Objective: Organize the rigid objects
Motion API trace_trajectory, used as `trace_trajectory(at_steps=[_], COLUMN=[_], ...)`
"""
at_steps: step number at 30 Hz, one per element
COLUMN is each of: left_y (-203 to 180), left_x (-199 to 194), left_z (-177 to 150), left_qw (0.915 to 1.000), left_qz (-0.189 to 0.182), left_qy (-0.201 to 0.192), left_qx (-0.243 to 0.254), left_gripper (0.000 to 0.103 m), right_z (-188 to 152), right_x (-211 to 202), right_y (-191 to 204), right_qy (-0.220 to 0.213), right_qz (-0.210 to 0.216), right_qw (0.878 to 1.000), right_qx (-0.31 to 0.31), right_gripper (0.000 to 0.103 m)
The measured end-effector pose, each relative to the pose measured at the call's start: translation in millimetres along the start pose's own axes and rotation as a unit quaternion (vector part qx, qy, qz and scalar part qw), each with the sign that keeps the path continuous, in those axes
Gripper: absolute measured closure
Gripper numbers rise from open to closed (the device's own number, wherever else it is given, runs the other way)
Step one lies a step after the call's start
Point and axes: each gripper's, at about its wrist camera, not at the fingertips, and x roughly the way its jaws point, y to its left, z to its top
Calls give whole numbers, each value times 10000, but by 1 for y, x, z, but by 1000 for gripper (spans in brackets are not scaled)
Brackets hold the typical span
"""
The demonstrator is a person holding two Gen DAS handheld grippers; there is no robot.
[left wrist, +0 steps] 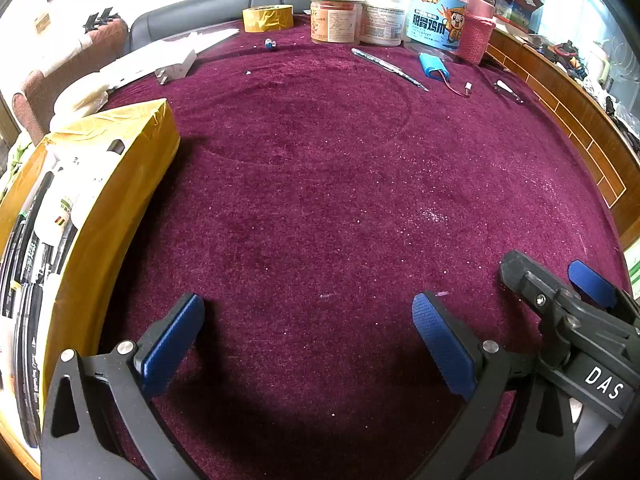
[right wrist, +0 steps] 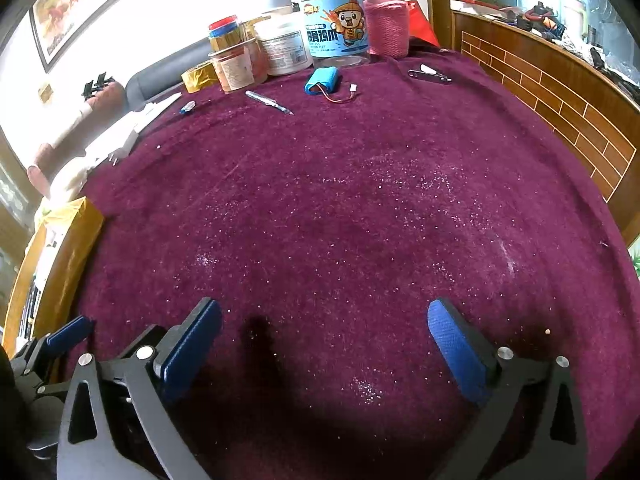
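Note:
My left gripper (left wrist: pixel 308 320) stands open over bare maroon cloth (left wrist: pixel 320 200), nothing between its blue pads. My right gripper (right wrist: pixel 324 328) is open wide too and holds nothing; it shows at the lower right of the left wrist view (left wrist: pixel 560 284). A yellow taped box (left wrist: pixel 120 184) holding pens and white items sits to the left, also seen in the right wrist view (right wrist: pixel 76 240). At the far side lie a blue battery pack with wires (right wrist: pixel 322 80), a thin pen-like tool (right wrist: pixel 268 102), a small blue-and-white item (right wrist: pixel 187 107) and a metal clip tool (right wrist: pixel 430 74).
Jars and tubs (right wrist: pixel 280 48), a blue-labelled tub (right wrist: pixel 336 28), a pink-sleeved flask (right wrist: pixel 386 20) and a yellow tape roll (left wrist: pixel 267 18) line the far edge. A white charger and box (left wrist: pixel 172 68) lie at the far left. A wooden ledge (right wrist: pixel 560 92) borders the right side.

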Motion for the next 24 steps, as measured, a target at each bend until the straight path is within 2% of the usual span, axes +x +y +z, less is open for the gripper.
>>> trace_trajectory(at_steps=[15, 16, 18, 21, 23, 24], left_y=[0, 0, 2, 15, 27, 33], left_x=[1, 1, -2, -24, -57, -78], left_z=[0, 0, -2, -8, -11, -12], left_qw=[10000, 10000, 10000, 9988, 9949, 9901], left_qz=[42, 21, -31, 28, 106, 211], left_qy=[10, 6, -22, -382, -940, -1333], left_qx=[-31, -26, -61, -289, -357, -392], left_gripper=[0, 0, 1, 1, 1, 1], right_z=[2, 1, -2, -8, -10, -10], right_x=[1, -3, -28, -67, -86, -95], right_y=[0, -1, -2, 7, 14, 19], right_qy=[-21, -104, -655, -1340, -1645, -1786], right_qz=[-4, -36, -229, -389, -431, -426], right_qw=[10000, 9999, 9976, 9901, 9851, 9826], right_qx=[-46, -12, 28, -163, -253, -294], right_gripper=[2, 3, 3, 3, 3, 2])
